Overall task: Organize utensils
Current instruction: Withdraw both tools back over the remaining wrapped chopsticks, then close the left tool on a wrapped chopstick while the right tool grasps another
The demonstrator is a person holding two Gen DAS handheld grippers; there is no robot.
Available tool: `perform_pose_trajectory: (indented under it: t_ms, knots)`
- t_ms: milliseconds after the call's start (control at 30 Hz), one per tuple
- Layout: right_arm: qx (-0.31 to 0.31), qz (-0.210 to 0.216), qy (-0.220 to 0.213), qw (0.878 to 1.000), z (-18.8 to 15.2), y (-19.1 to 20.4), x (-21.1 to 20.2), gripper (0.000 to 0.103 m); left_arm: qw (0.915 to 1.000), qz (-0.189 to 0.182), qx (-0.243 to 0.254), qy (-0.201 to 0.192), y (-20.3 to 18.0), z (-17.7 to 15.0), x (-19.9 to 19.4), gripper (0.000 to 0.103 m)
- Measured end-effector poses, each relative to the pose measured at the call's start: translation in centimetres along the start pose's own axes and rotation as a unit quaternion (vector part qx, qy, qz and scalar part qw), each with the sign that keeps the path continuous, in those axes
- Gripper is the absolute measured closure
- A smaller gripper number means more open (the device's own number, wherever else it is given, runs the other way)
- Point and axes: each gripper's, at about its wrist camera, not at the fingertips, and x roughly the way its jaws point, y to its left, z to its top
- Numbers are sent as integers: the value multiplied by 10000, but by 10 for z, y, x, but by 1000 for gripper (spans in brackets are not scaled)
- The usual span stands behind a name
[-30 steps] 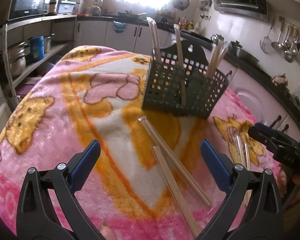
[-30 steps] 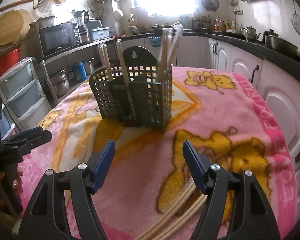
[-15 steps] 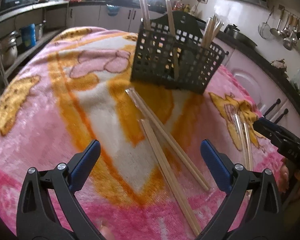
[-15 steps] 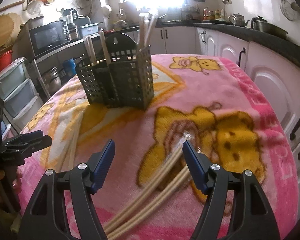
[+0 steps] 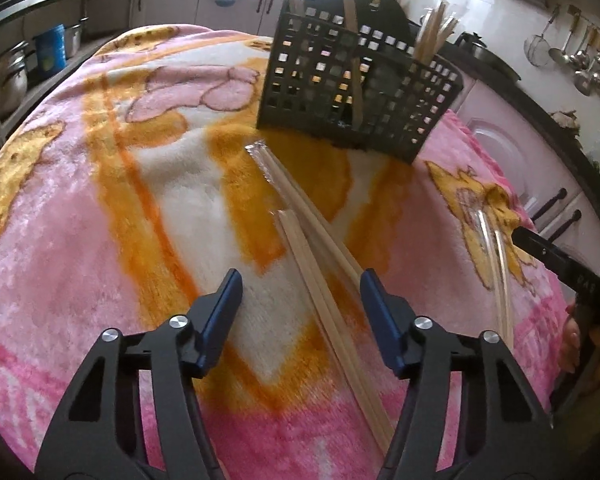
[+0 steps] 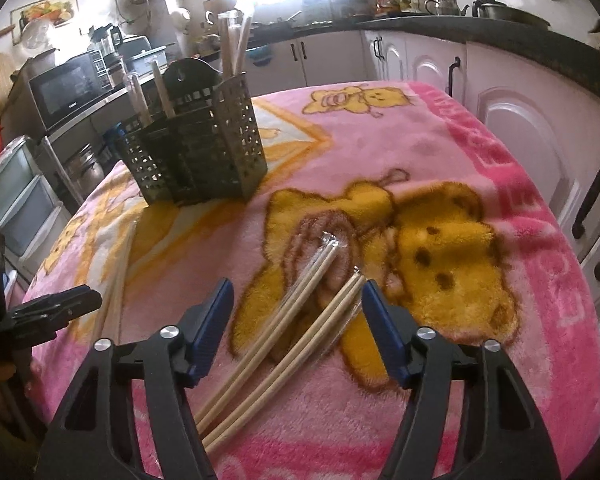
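Both tools hover with jaws spread and nothing between the pads. The left gripper (image 5: pixel 300 312) frames two wrapped chopstick pairs (image 5: pixel 320 256) running diagonally across the frame's centre on the pink blanket (image 5: pixel 60 240). The right gripper (image 6: pixel 298 320) straddles two more pairs (image 6: pixel 296 328). The dark utensil basket (image 6: pixel 204 152), holding upright chopsticks, stands in the upper left of the right view.

**Black frames, blue pads, silver screws**

Left gripper (image 5: pixel 301 294): matte black angular arms with triangular cut-outs, blue pads (image 5: pixel 225 312) lining the fingers, round silver screws at the joints. Right gripper (image 6: pixel 298 308): same build, same blue and black. From the left wrist camera, pale letters on the right gripper's black body, bare fingers just below them.
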Motion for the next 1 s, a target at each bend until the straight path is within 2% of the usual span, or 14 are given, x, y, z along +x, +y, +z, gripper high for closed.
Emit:
perform_pose_trajectory:
  t_ms: [367,533,600,700,833,1000]
  knots:
    - [149,-92,666,9976,22,-6,50,58,9996,-92,-176,192,3,34,30,54]
    - [237,-95,824,9963,28,-10,63,65,9990,-111,-314,302,6,55,47,55]
    - [219,-135,848,9961,31,-10,65,70,9988,-75,-361,335,7,63,53,59]
    - [147,-132,868,9960,36,-8,68,84,9983,34,-425,405,9,75,61,68]
    - [131,-4,845,9963,41,-7,68,90,9972,202,-547,459,15,87,67,89]
    - [63,205,743,9970,50,3,62,92,9967,89,-692,416,24,93,61,99]
